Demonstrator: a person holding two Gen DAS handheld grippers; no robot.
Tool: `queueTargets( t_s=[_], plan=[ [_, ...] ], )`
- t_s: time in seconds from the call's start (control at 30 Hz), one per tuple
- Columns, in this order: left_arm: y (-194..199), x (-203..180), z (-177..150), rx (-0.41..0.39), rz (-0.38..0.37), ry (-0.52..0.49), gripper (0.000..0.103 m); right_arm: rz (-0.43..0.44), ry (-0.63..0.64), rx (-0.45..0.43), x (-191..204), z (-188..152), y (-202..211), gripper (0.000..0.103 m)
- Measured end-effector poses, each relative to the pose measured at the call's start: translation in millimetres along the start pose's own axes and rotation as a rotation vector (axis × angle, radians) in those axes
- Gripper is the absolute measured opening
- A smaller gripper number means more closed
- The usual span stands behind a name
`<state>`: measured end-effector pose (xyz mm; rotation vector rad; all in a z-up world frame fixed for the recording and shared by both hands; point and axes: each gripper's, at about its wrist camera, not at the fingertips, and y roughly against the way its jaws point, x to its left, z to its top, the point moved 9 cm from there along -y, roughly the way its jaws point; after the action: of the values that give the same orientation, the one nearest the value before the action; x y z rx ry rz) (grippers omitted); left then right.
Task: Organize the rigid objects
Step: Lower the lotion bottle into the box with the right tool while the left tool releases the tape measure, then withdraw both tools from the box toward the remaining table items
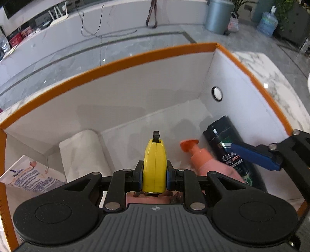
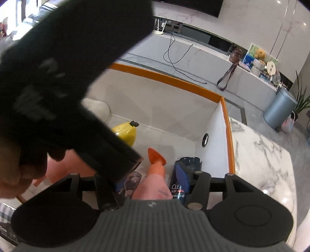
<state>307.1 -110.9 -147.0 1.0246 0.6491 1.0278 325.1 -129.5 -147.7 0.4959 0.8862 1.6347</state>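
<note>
My left gripper point(image 1: 154, 174) is shut on a yellow tape measure point(image 1: 154, 164) and holds it inside the white box with the orange rim point(image 1: 135, 58). The tape measure also shows in the right wrist view point(image 2: 126, 133). A pink pump bottle point(image 1: 209, 164) and a dark Clear shampoo bottle point(image 1: 226, 139) lie on the box floor at the right. My right gripper point(image 2: 153, 182) is open above the pink bottle point(image 2: 155, 186) and the shampoo bottle point(image 2: 188, 164); one blue finger point(image 1: 251, 155) reaches in from the right. The left gripper body hides much of the right wrist view.
A white roll point(image 1: 83, 151) and a printed Vaseline tube point(image 1: 29, 174) lie at the box's left. The box stands on a marble table point(image 2: 261, 155). A grey bin point(image 1: 219, 15) and a water jug point(image 1: 268, 22) stand on the floor beyond.
</note>
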Motion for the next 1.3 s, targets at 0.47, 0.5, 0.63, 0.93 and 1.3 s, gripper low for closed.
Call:
queueTargets(
  t_s=[0.47, 0.5, 0.63, 0.93, 1.3],
  plan=[
    [24.1, 2.8, 5.2, -0.154, -0.024, 0.042, 0.062, 0.032, -0.067, -0.079, 2.9, -3.1, 11.1, 0.066],
    [26.6, 3.6, 5.6, -0.172, -0.024, 0.048, 0.063, 0.034, -0.071, -0.088, 2.8, -3.7, 13.7, 0.067],
    [33.5, 5.5, 8.8, -0.229, -0.022, 0.076, 0.065, 0.009, -0.083, -0.127, 0.1, -2.3, 18.9, 0.073],
    [64.0, 2.7, 9.3, -0.351, -0.046, 0.095, 0.065, -0.029, -0.157, -0.218, -16.6, 1.0, 45.1, 0.073],
    [118.2, -25.2, -32.9, -0.403, -0.078, 0.002, 0.065, -0.013, -0.268, -0.27, -14.4, -26.3, 91.9, 0.073]
  ],
)
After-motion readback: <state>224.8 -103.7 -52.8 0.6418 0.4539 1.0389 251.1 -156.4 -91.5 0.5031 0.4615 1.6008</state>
